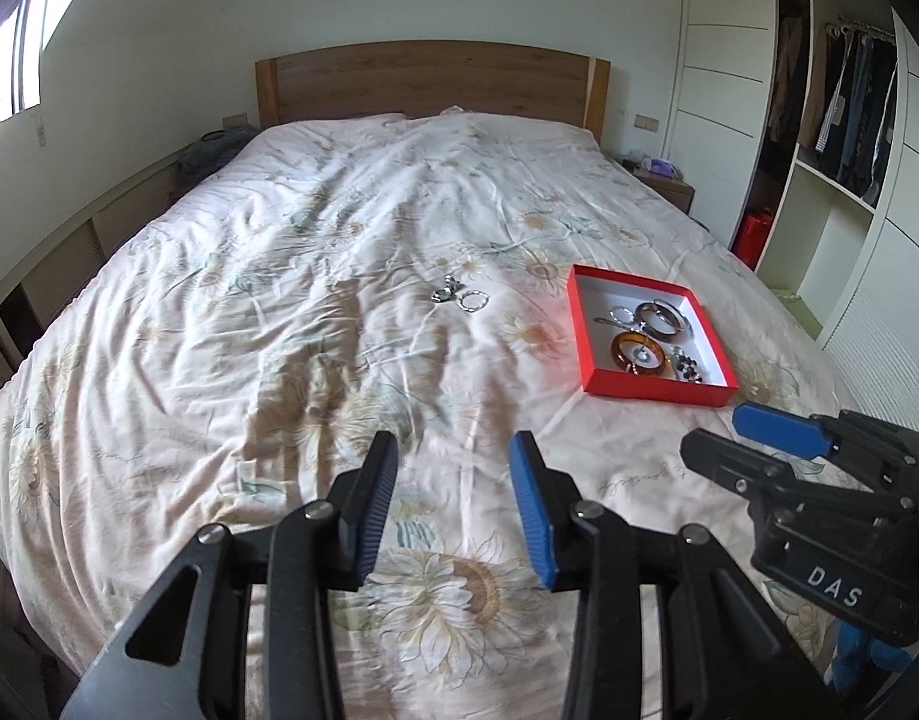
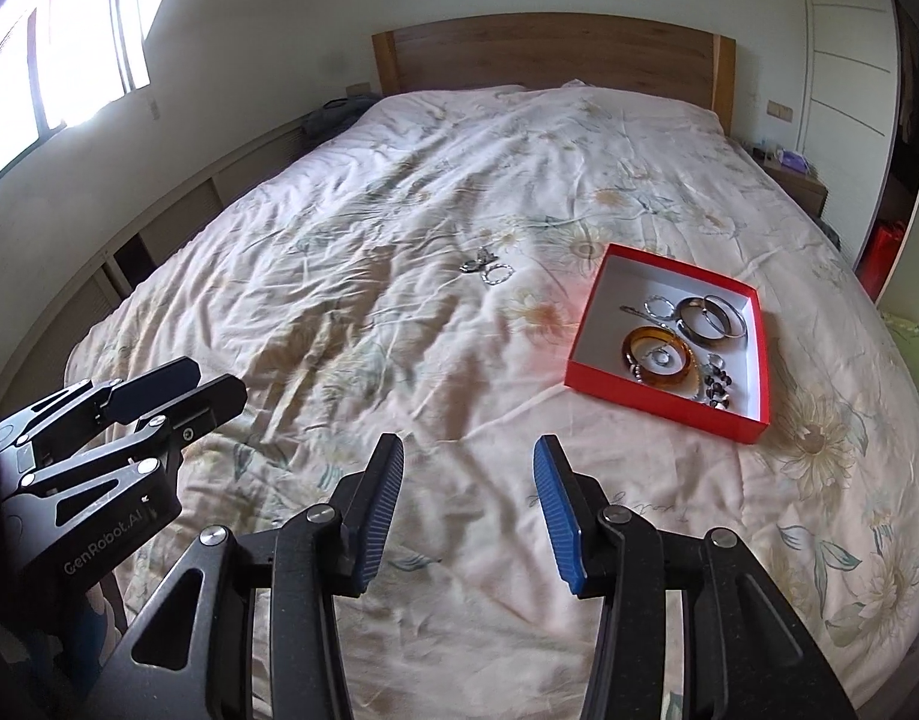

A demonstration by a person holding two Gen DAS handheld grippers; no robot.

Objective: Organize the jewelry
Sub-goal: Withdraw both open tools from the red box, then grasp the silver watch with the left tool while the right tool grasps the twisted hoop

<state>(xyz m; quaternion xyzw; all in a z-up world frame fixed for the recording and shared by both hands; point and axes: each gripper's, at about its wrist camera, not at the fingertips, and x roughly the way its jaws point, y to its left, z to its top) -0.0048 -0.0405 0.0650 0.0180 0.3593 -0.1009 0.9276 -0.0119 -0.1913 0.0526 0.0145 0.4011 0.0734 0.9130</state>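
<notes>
A red box (image 1: pixel 657 393) (image 2: pixel 657 405) lies on the right side of the bed. Inside it are an amber bangle (image 1: pixel 618 351) (image 2: pixel 630 348), silver bangles (image 1: pixel 645 315) (image 2: pixel 687 327) and some small beaded pieces. A few loose silver pieces (image 1: pixel 459 297) (image 2: pixel 486 267) rest on the quilt to the left of the box, farther up the bed. My left gripper (image 1: pixel 454 450) (image 2: pixel 218 378) hovers open over the near part of the bed, nothing between its fingers. Beside it on the right, my right gripper (image 2: pixel 468 450) (image 1: pixel 712 429) is open and empty too, short of the box.
The bed carries a rumpled floral quilt (image 1: pixel 339 240) and a wooden headboard (image 1: pixel 429 81) at the far end. A nightstand (image 1: pixel 663 180) and an open wardrobe (image 1: pixel 849 90) with hanging clothes stand to the right. A window (image 2: pixel 69 48) and low cabinets line the left wall.
</notes>
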